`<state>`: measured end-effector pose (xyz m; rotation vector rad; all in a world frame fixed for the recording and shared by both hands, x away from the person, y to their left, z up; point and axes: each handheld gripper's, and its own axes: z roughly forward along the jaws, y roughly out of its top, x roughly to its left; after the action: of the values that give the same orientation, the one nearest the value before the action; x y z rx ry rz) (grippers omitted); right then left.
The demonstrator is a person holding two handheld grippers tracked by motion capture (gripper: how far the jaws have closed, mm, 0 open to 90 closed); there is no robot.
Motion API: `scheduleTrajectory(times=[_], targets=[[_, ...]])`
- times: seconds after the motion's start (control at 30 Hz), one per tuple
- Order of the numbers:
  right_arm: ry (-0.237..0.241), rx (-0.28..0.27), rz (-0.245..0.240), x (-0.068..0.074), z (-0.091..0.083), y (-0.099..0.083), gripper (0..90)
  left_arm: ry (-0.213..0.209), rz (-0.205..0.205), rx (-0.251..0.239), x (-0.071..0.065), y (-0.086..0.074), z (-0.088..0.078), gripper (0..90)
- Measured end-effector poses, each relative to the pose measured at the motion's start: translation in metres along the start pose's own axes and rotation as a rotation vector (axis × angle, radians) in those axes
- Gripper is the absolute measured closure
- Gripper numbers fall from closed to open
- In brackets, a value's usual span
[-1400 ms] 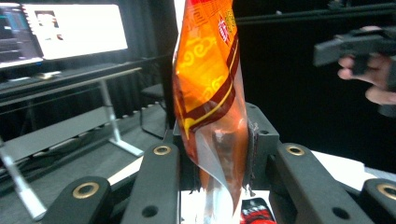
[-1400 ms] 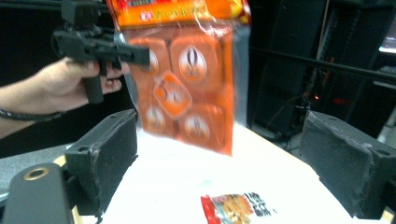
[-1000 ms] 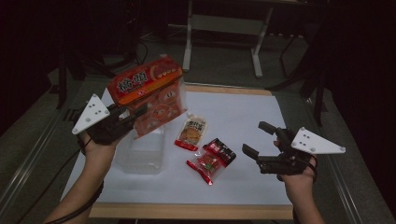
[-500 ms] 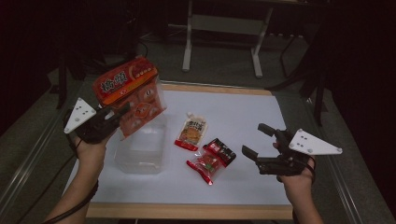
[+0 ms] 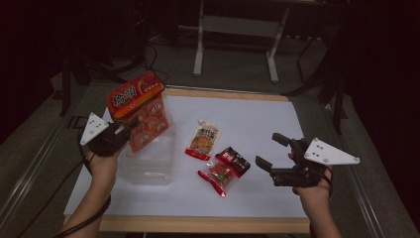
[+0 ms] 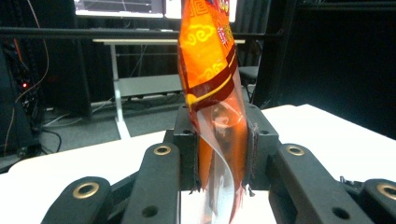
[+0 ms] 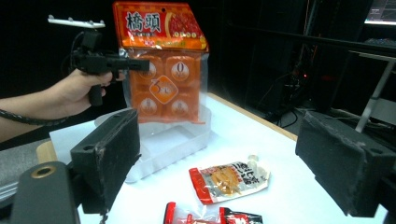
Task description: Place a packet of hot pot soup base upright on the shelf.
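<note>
We have the left gripper (image 5: pixel 130 128) clamped on the orange bag (image 5: pixel 140 113), hanging upright over the clear tray (image 5: pixel 148 168). Lower it straight and release only once it probably clears the rim. Right gripper (image 5: pixel 275 152) waits, jaws apart. We count one bag, one tray, two small packets: the pouch (image 5: pixel 203 140) and the red packet (image 5: pixel 224 170).

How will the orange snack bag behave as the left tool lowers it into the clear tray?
The orange snack bag is probably floppy: its clear film buckles between the left tool pads. It hangs upright, so it seems light. Touching the clear tray, its bottom edge may fold or lean.
</note>
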<state>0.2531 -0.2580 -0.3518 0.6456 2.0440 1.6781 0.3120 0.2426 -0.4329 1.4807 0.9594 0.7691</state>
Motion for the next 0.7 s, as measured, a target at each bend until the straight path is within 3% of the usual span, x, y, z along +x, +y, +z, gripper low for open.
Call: scheduleTrajectory(times=[0.37, 0.7], targets=[[0.003, 0.016, 0.009, -0.002, 0.001, -0.005, 13.9, -0.023, 0.001, 0.033, 0.002, -0.02, 0.01, 71.7], [0.004, 0.023, 0.018, -0.003, 0.001, -0.007, 13.9, -0.039, -0.042, 0.061, 0.008, -0.038, 0.017, 71.6]])
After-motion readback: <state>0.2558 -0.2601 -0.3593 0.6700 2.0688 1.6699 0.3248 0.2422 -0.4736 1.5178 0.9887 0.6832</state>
